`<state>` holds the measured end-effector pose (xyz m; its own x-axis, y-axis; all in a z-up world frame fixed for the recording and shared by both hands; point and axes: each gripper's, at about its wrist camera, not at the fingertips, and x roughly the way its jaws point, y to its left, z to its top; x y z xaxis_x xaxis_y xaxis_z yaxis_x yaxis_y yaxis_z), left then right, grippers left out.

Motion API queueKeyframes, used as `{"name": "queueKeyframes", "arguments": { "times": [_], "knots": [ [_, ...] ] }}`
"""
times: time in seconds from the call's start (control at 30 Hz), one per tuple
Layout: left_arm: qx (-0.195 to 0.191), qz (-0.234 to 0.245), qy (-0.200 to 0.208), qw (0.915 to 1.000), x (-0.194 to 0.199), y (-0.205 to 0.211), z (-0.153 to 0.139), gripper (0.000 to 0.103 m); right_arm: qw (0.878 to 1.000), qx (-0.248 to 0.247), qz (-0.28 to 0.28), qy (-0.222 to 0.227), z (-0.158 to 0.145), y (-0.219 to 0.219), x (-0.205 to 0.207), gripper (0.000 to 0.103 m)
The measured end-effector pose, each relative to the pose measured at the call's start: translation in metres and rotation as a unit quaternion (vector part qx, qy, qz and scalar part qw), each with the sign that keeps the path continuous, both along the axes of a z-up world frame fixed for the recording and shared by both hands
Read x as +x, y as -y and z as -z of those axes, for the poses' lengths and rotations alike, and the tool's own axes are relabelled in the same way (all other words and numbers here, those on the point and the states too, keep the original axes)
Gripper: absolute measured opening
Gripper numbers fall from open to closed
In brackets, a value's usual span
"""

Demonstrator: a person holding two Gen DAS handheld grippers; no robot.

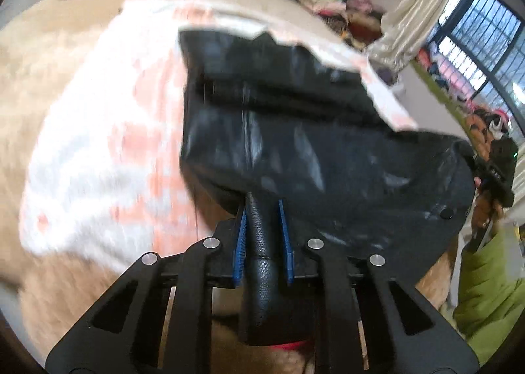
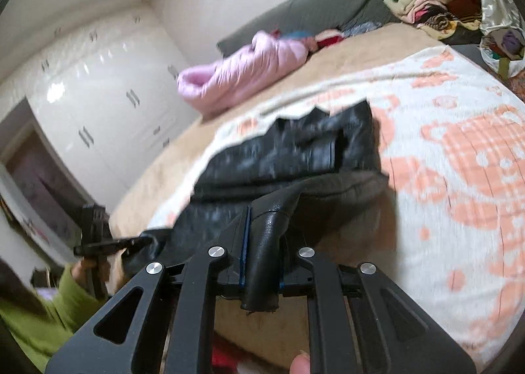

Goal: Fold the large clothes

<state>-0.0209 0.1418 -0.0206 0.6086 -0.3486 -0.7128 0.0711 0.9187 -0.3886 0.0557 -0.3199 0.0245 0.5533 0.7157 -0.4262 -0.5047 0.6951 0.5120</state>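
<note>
Both grippers, left gripper [image 1: 262,226] and right gripper [image 2: 264,242], pinch the black leather jacket [image 1: 279,131] lifted over the bed [image 2: 459,160], folding barely begun.

We see a black jacket [image 1: 295,131], leather-grain w/ dull grey sheen. Left tongs [image 1: 262,229]: black frame, blue pads [image 1: 241,239], silver rivets. Right tongs [image 2: 264,242]: same black, thin blue edge on pads. Under the jacket, a white blanket [image 2: 443,151] w/ salmon-orange checked bear-like motifs. Bed [image 2: 361,42] cover is tan/beige. Puffer coat [image 2: 236,75] at the far side: pale pink. Headboard [image 2: 311,10]: grey-green. Clothes pile [image 2: 426,3]: mixed green, cream, pink, dark red. Sleeve [image 1: 489,288]: olive green. Wardrobe [image 2: 98,78]: glossy white. Curtain [image 1: 423,10]: cream.
</note>
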Motion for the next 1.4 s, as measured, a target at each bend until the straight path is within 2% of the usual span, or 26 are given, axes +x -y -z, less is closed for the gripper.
{"name": "queueKeyframes", "arguments": {
  "times": [0.27,0.47,0.7,0.97,1.2,1.4],
  "knots": [
    [-0.019,-0.024,0.057,0.9979,0.057,-0.012,-0.051,0.011,0.998,0.031,0.042,0.016,-0.031,-0.006,0.063,0.011],
    [-0.053,-0.047,0.058,0.9958,0.114,-0.023,-0.06,0.013,0.997,0.039,0.069,-0.009,-0.038,-0.013,0.124,0.011],
    [-0.075,-0.077,0.038,0.9935,0.166,-0.036,-0.051,0.013,0.994,0.023,0.093,-0.05,-0.024,-0.025,0.182,0.013],
    [-0.083,-0.108,0.014,0.9905,0.201,-0.056,-0.023,0.014,0.99,0.003,0.121,-0.075,-0.004,-0.035,0.214,0.015],
    [-0.094,-0.114,0.013,0.989,0.209,-0.064,0.0,0.016,0.984,-0.034,0.143,-0.102,0.026,-0.046,0.24,0.017],
    [-0.087,-0.101,0.015,0.9909,0.214,-0.064,0.001,0.021,0.981,-0.045,0.153,-0.115,0.046,-0.05,0.253,0.022]
  ]
}}
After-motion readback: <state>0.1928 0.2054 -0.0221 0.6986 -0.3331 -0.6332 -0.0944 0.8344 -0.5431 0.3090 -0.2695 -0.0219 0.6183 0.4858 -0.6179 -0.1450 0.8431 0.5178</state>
